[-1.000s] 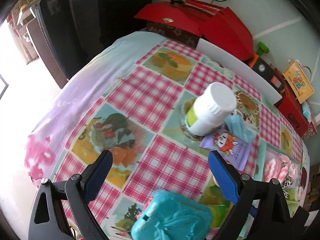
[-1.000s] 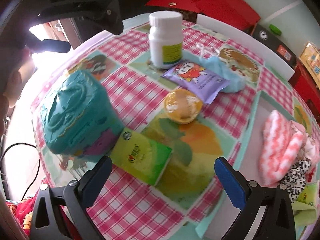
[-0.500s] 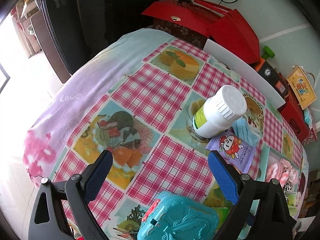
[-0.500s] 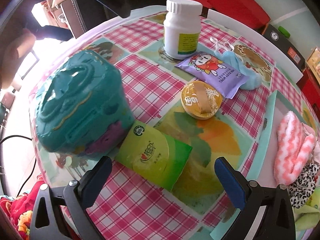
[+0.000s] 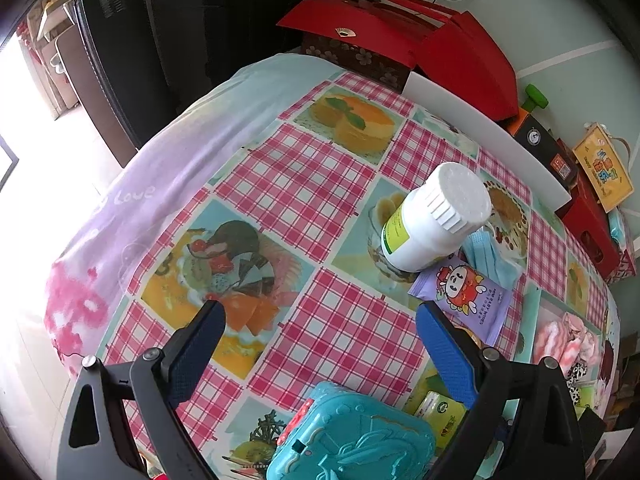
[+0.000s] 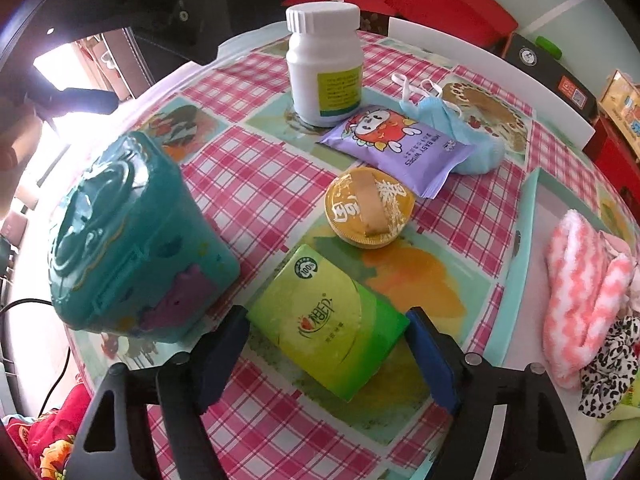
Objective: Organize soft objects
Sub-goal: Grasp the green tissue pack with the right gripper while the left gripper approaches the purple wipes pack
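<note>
The checked tablecloth point(image 6: 256, 184) is still carrying most of the clutter, so the sorting is looking only partly done. At the right edge a pale tray point(image 6: 524, 264) is already holding soft pieces: a pink-and-white fluffy cloth point(image 6: 580, 280) and a leopard-print item point(image 6: 612, 364) beside it (how many more are lying beyond the frame I cannot tell). Waiting on the cloth are the teal plastic case point(image 6: 132, 240), the white bottle point(image 6: 324, 64), the purple wipes pack point(image 6: 404, 148), the blue face mask point(image 6: 460, 136) touching it, and a round gold-lidded tin point(image 6: 370, 208).

The right gripper point(image 6: 326, 324) is closing around the green tissue pack point(image 6: 332, 320), which is lying flat just beside the teal case; its jaws are flanking the pack's two sides, seemingly just reaching it, not yet squeezing.

The left gripper point(image 5: 320, 316) is hanging over bare cloth with jaws wide and nothing between them.

Judging by this, the tissue pack is going next, with wipes and mask likely remaining.
</note>
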